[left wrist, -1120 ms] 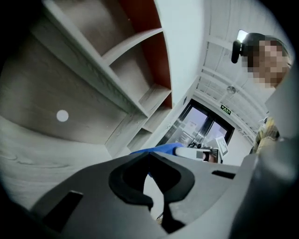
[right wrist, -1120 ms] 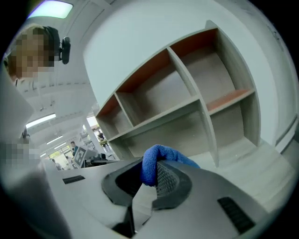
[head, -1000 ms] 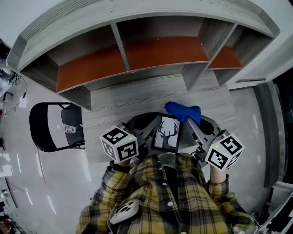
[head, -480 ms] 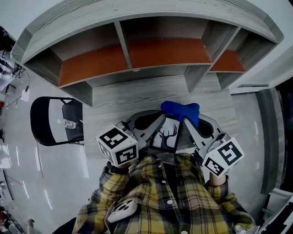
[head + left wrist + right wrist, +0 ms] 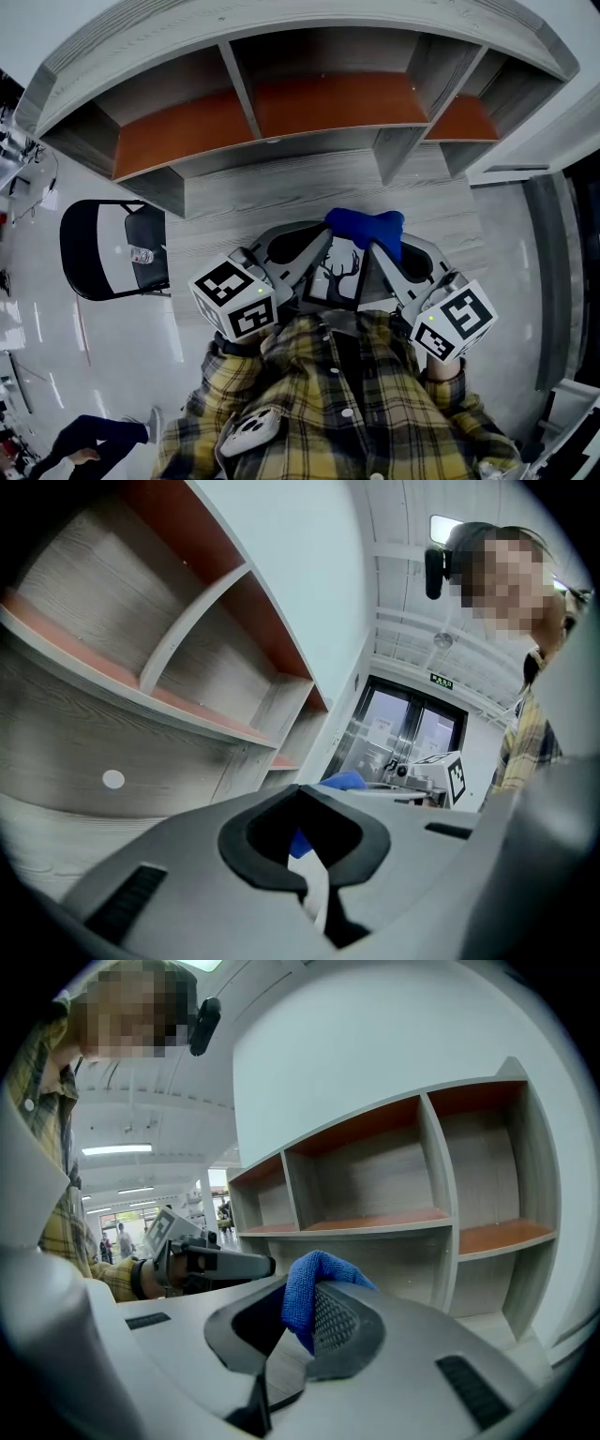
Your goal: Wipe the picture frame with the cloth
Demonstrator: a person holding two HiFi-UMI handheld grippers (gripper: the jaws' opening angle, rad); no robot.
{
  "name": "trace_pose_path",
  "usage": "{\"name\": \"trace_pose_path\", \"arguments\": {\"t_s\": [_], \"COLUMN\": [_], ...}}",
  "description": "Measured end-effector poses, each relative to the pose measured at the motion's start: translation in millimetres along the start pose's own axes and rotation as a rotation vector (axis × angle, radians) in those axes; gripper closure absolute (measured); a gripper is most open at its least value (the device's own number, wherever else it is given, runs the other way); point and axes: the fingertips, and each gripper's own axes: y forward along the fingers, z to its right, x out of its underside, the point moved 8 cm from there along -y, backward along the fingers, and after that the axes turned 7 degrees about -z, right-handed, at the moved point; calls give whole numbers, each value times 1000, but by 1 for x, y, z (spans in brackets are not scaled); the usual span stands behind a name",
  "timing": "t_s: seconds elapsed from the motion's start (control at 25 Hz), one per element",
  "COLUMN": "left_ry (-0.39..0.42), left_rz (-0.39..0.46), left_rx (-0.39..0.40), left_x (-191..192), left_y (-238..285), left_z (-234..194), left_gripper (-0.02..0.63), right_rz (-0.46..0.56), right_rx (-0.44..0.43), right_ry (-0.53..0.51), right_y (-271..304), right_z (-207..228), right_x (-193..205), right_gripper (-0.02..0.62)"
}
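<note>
The picture frame (image 5: 339,274) is held up off the counter (image 5: 246,202), near the plaid shirt (image 5: 328,394) of the person holding the tools and between the two of them. It shows a dark antlered deer on a pale ground, and its face is turned up toward the head view.

The left tool (image 5: 317,253) comes in from the left. Its jaws are drawn in narrow on the frame's left edge. In the left gripper view that edge shows as a thin white and black strip pinched where the left tool's (image 5: 312,891) dark pads meet.

The right tool (image 5: 377,246) comes in from the right and clamps the blue cloth (image 5: 366,228). In the right gripper view the cloth (image 5: 309,1299) bunches up over the meshed pad, pinched between the jaws of the right tool (image 5: 286,1340). The cloth sits at the frame's far edge and covers its far right corner. I cannot tell whether it presses on the glass. A bit of the cloth (image 5: 298,844) shows through the left tool's jaw opening.

Beyond the frame the grey wood counter runs to a shelf unit (image 5: 319,103) with orange boards. A black chair (image 5: 103,251) stands on the floor at the left, and another person (image 5: 89,439) is at the near left.
</note>
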Motion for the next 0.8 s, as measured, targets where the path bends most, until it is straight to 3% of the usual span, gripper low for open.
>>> {"name": "trace_pose_path", "arguments": {"t_s": [0.44,0.8], "left_ry": [16,84], "left_rz": [-13,-39], "left_rx": [-20,32], "left_x": [-2,-25], "left_y": [3,5], "left_z": [-2,-7], "left_gripper": [601,601], "right_rz": [9,14], "right_rx": [-9,-11], "right_ry": [18,15], "right_y": [1,5], "right_z": [4,6], "right_x": [4,3], "right_gripper": [554,554]}}
